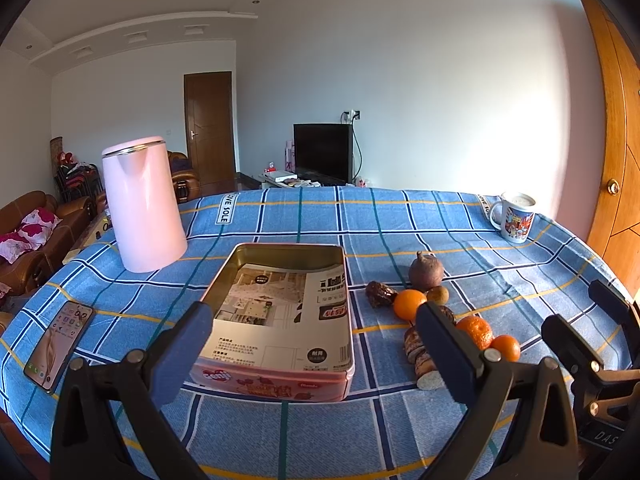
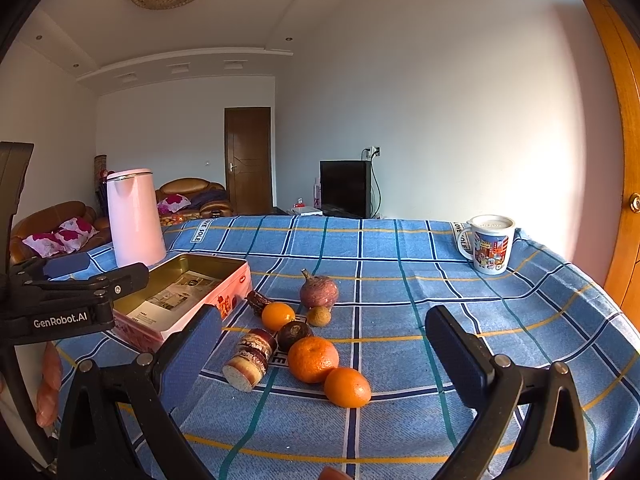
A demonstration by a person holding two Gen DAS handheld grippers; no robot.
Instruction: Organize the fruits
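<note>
1. The left tongs (image 1: 316, 340) are held released above the near edge of the desk (image 1: 400, 216), the jaws spread wide with nothing between them; the open pink tin (image 1: 280, 312) is framed between them.
2. The right tongs (image 2: 324, 344) are likewise released and empty, held over the near edge, with the fruit seen between the jaws.
3. The fruit is gathered in a loose cluster near the middle of the desk, just to the right of the tin — none of it is in the tin.
4. Three oranges (image 2: 313, 359) are seen in the cluster, along with a cut piece of sugarcane (image 2: 250, 360), a purple round fruit (image 2: 319, 291) with a stem, a small brown fruit (image 2: 319, 316) and two dark items that cannot be identified.
5. The tin is lined with printed paper (image 1: 276, 312).
6. A pink kettle (image 1: 144, 204) is stood towards the far left corner, a printed mug (image 2: 490, 244) near the far right corner, and a phone (image 1: 58, 346) is laid by the left edge.
</note>
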